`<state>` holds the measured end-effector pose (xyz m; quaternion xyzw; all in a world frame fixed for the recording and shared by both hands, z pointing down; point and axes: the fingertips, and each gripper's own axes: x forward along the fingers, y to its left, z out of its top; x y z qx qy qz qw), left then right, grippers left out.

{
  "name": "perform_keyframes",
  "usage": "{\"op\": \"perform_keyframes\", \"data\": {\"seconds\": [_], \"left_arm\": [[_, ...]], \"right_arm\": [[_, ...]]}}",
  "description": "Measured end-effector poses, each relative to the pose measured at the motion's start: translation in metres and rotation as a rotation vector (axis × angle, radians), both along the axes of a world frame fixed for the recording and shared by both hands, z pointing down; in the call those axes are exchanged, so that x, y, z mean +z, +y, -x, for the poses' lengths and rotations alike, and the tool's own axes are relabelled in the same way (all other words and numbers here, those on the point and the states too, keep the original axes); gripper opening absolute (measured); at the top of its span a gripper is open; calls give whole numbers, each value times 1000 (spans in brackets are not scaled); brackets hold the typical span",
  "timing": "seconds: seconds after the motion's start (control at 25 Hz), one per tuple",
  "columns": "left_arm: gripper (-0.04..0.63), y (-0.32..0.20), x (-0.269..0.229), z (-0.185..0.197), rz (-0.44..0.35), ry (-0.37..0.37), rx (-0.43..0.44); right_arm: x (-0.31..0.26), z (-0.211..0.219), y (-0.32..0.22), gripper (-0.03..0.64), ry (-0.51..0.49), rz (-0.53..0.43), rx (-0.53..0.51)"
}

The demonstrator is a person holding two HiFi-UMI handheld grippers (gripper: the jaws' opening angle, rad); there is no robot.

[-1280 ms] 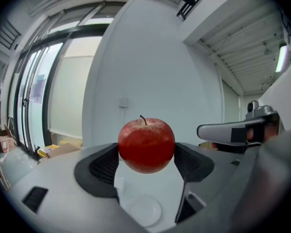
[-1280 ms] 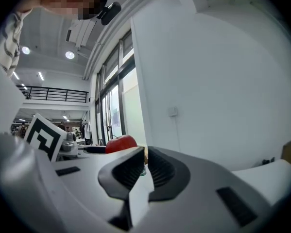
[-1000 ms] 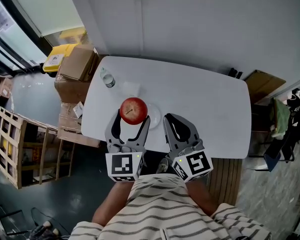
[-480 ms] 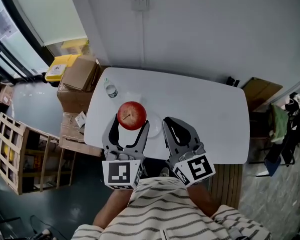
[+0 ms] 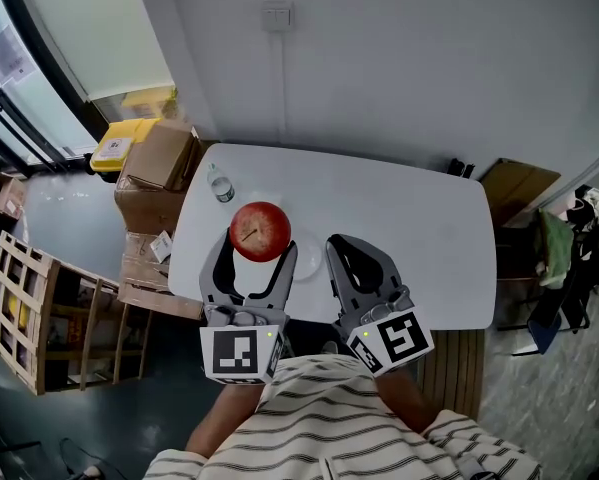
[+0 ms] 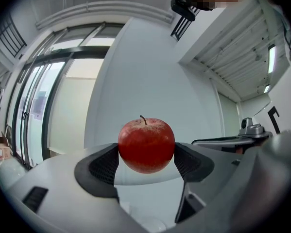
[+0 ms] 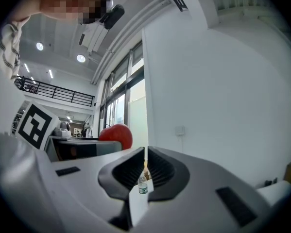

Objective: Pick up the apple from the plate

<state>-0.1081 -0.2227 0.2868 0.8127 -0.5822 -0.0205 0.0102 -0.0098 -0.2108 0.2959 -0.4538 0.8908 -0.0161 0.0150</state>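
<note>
A red apple [image 5: 260, 230] with a short stem is clamped between the dark pads of my left gripper [image 5: 258, 251] and held up in the air above the white table [image 5: 419, 238]. In the left gripper view the apple [image 6: 146, 144] fills the gap between the jaws of the left gripper [image 6: 146, 153], with only wall and windows behind it. My right gripper [image 5: 345, 242] hovers just right of it, shut and empty. From the right gripper [image 7: 145, 166] the apple [image 7: 117, 134] shows off to the left. The white plate is barely distinguishable on the white table.
A small water bottle [image 5: 219, 185] stands near the table's back left corner. Cardboard boxes [image 5: 157, 158] and a wooden crate [image 5: 29, 303] lie on the floor at the left. A brown box [image 5: 519, 183] is at the right, with the wall close behind the table.
The left gripper has lifted the apple a little higher, so it looks larger and closer to the head camera. The right gripper has stayed shut beside it.
</note>
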Motion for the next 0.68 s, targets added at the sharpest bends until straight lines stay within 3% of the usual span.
{"op": "perform_keyframes", "data": {"seconds": [0.68], "left_arm": [[365,7,-9,-8,-40,6,8]], "right_arm": [[-13,-4,8,14,11,-37,11]]}}
